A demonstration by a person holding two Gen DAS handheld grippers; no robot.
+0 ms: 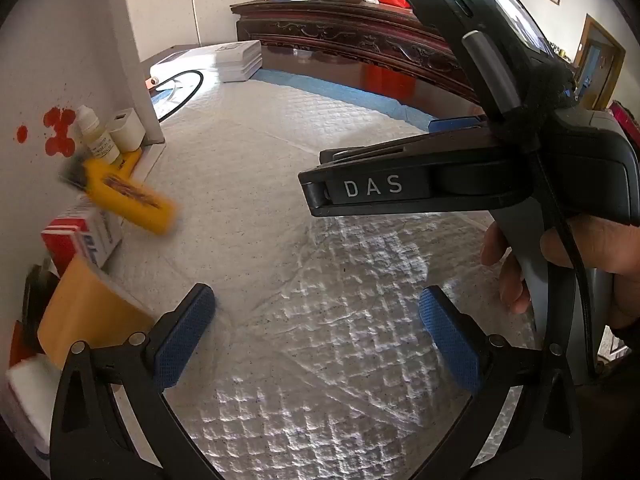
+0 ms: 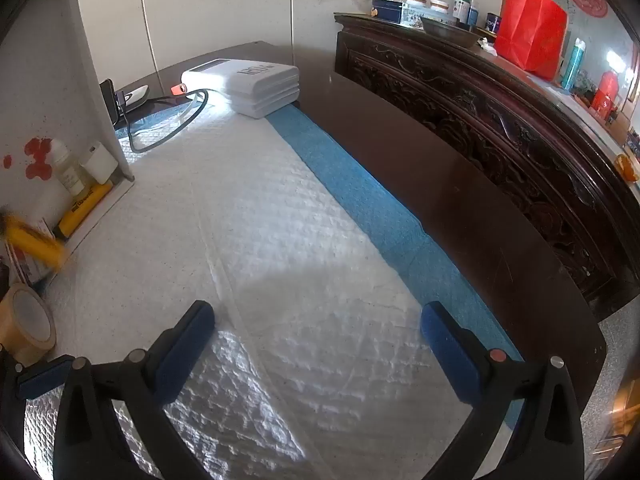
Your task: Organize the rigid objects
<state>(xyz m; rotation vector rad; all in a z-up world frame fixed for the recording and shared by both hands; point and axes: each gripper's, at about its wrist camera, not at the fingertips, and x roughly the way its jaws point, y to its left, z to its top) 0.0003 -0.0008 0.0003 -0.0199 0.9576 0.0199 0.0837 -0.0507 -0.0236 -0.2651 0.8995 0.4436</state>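
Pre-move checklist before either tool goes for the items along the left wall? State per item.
1. Left tool open, nothing between its pads: ok.
2. Right tool open, nothing between its pads: ok.
3. White pad between the tools and the wall items free of obstacles: ok.
4. Yellow item sharp enough to pick a grasp point: not ok, it is motion-blurred in both views.
5. Red-and-white box at rest: cannot tell, the yellow item overlaps it.
6. Tape roll reachable for the left tool: cannot tell, it sits at the frame edge.
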